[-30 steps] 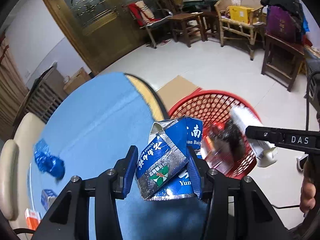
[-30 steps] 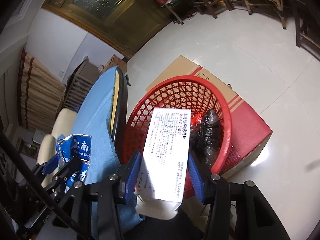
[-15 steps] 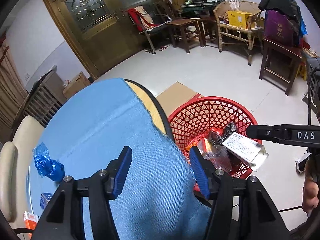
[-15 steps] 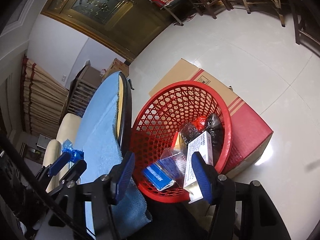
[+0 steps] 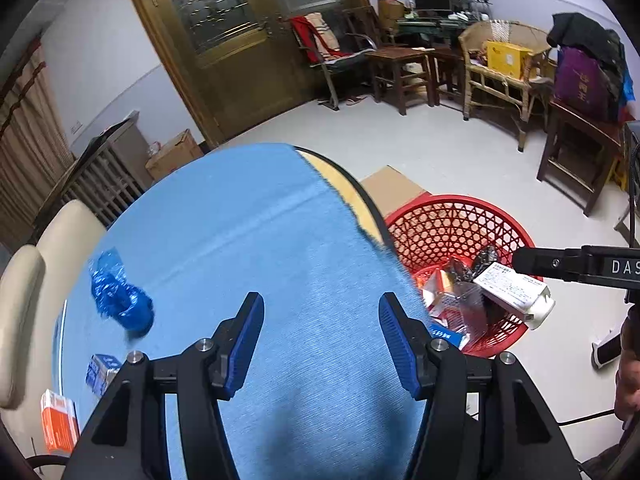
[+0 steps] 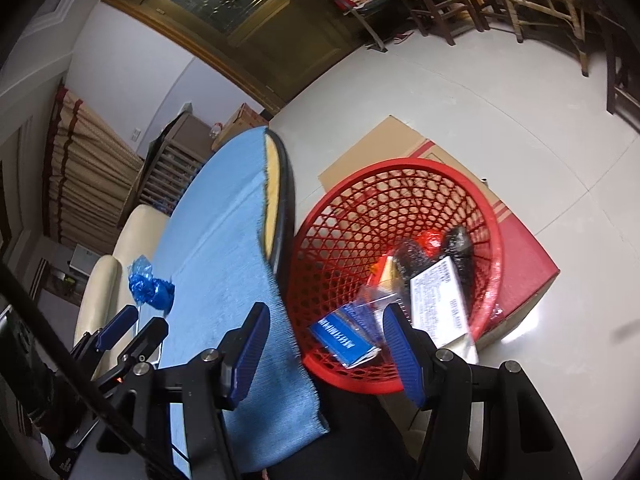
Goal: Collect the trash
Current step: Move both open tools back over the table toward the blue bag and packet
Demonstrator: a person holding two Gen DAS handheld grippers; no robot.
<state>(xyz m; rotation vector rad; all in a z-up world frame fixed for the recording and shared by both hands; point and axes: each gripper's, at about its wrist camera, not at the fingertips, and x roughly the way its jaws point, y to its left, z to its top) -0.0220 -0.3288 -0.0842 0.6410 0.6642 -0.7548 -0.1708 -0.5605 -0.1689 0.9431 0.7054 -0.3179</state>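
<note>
Crumpled blue wrapper point(image 5: 120, 300) on the blue tablecloth point(image 5: 248, 248), far left. Left gripper point(image 5: 320, 334) over the cloth, jaws apart, empty. Right gripper point(image 6: 322, 344) likewise spread, empty, above the red basket point(image 6: 490, 216) holding a white box point(image 6: 438, 300) and blue carton point(image 6: 344, 338).

The right tool point(image 6: 322, 350) hangs empty, jaws apart, above the red basket point(image 6: 494, 240) holding a white box point(image 6: 438, 298) beside the blue-clothed counter point(image 6: 216, 240).
</note>
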